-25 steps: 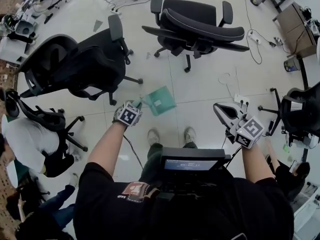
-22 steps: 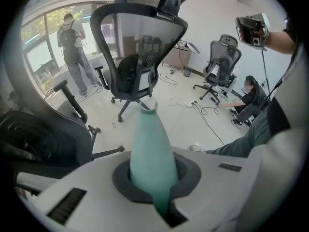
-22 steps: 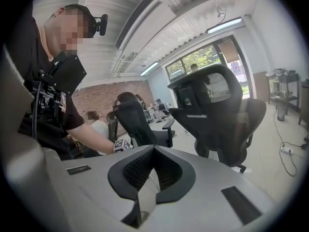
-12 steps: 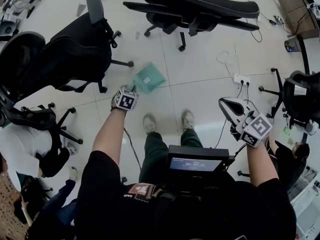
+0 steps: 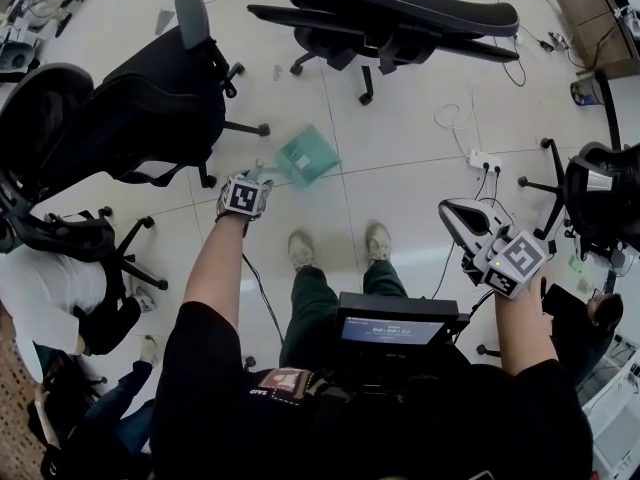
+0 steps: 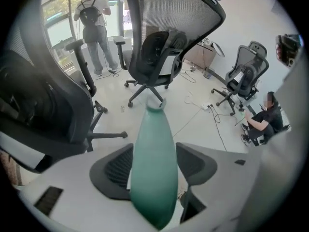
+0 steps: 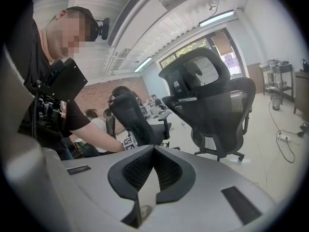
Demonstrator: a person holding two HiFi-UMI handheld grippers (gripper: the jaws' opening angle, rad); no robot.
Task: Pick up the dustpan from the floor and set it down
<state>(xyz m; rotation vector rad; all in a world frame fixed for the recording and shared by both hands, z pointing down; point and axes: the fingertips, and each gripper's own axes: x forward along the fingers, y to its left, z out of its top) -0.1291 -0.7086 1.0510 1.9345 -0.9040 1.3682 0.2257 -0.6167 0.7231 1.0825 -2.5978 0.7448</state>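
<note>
Two states: left tongs have just been opening, pads clear of the teal plastic dustpan on the white tiled floor; right tongs are closed and empty.

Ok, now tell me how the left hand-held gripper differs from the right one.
The left hand-held gripper has its jaws apart, having just been opening, with the green dustpan handle between them; the right hand-held gripper has its jaws together, empty. The left points steeply down at the floor; the right nearer level, toward office chairs. Both have dark ribbed pads.
</note>
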